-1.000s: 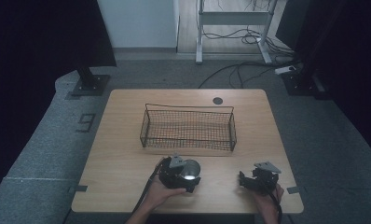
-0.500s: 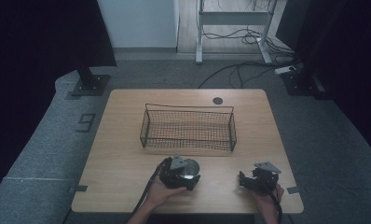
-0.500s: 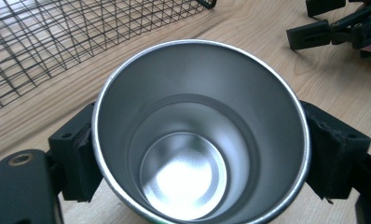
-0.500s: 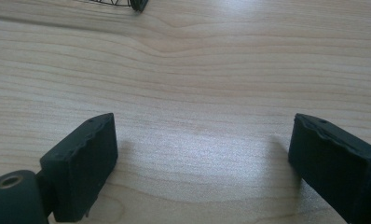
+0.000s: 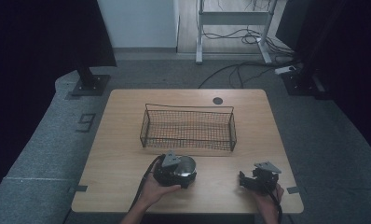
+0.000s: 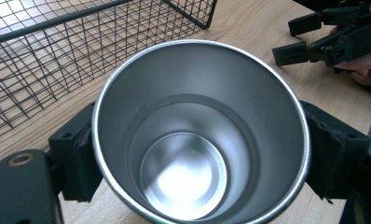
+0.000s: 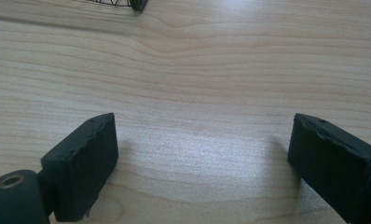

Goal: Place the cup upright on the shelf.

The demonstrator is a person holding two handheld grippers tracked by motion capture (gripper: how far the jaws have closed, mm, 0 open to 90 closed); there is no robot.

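Shiny round steel cup [image 6: 200, 135] stood upright on near counter [image 5: 127, 158], just before black wire basket [image 5: 188, 127]. Left tool [image 5: 174, 169] had just closed, clamped cup rim-sides. Right tool [image 5: 249, 179] wide, empty. Risk: smooth wall slipping when lifted.

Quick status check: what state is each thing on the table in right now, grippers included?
Steel cup: upright on the table, empty, gripped at its sides.
Wire basket: upright, empty, beyond the cup.
Left gripper: jaws just closed, shut on the cup.
Right gripper: open, nothing between its jaws, low over bare table.
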